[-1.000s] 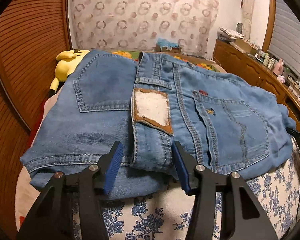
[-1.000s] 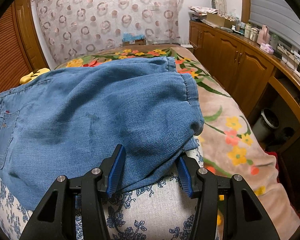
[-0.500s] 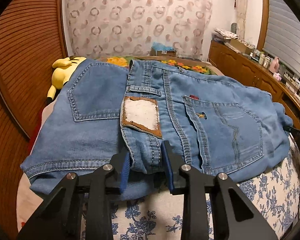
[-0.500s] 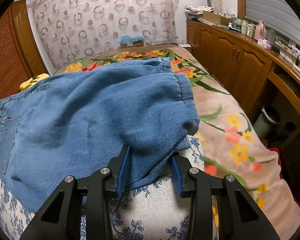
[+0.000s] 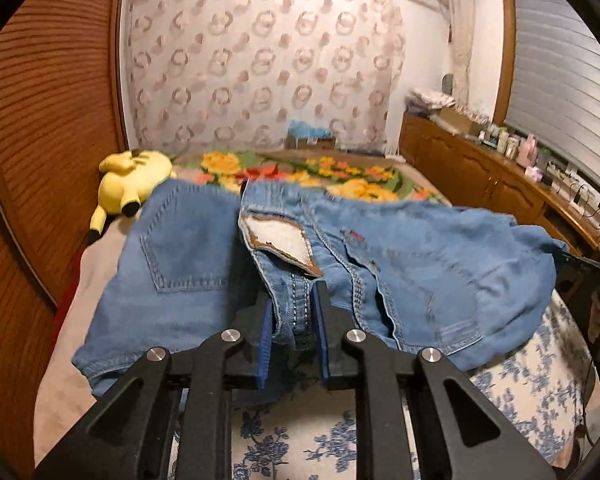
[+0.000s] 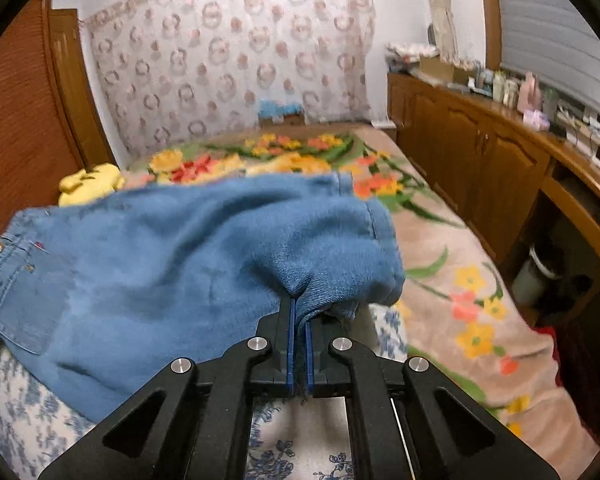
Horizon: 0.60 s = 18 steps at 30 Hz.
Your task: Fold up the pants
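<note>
Blue jeans [image 5: 412,264] lie folded across the bed, back pockets up, with a brown-edged white waist patch [image 5: 280,240]. My left gripper [image 5: 292,312] is shut on the bunched waistband and holds it raised off the bed. In the right wrist view the leg end of the jeans [image 6: 180,272] fills the middle. My right gripper [image 6: 298,320] is shut on the near edge of the legs close to the hem [image 6: 374,216], lifting it off the blue-flowered cover [image 6: 276,432].
A yellow plush toy [image 5: 134,184] lies at the bed's far left by the wooden wall. The flowered blanket [image 6: 452,280] covers the far and right side of the bed. Wooden cabinets [image 6: 480,152] with bottles on top run along the right. A bin [image 6: 534,272] stands below.
Both grippers closed from wide open onto the jeans. They have lifted the near edge, so the denim bunches and rises off the bed.
</note>
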Available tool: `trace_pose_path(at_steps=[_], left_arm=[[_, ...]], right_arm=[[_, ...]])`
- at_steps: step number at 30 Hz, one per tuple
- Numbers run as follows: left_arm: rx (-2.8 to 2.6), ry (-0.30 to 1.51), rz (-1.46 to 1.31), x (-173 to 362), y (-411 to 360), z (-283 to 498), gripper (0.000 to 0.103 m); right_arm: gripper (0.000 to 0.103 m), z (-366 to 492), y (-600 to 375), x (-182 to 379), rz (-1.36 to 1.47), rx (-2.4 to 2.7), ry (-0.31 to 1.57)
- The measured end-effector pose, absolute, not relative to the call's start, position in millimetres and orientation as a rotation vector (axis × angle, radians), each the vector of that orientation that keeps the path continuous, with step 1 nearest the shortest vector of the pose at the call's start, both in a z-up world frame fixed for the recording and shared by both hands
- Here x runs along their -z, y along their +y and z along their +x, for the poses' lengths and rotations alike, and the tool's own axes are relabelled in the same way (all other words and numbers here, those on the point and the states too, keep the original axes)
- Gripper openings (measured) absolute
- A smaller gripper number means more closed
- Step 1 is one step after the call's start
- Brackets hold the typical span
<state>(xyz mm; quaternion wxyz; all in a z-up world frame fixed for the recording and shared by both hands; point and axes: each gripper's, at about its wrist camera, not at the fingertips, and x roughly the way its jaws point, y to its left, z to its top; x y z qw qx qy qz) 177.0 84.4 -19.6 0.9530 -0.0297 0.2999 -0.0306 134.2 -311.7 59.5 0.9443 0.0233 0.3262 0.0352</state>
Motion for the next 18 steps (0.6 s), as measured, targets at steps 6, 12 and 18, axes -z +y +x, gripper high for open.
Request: trace_pose_path(at_steps=[6, 12, 18], left_arm=[[0.082, 0.542, -0.069, 4, 82, 150, 0.018], [0.095, 0.481, -0.085, -4, 82, 104, 0.017], [0.092, 0.456, -0.093, 5, 91, 60, 0.017]], right_arm=[[0.003, 107, -314, -82, 0.019, -0.091, 0.593], [0.003, 61, -315, -77, -0.006, -0.103, 0.553], [0.003, 16, -317, -69, -0.024, -0.124, 0.531]])
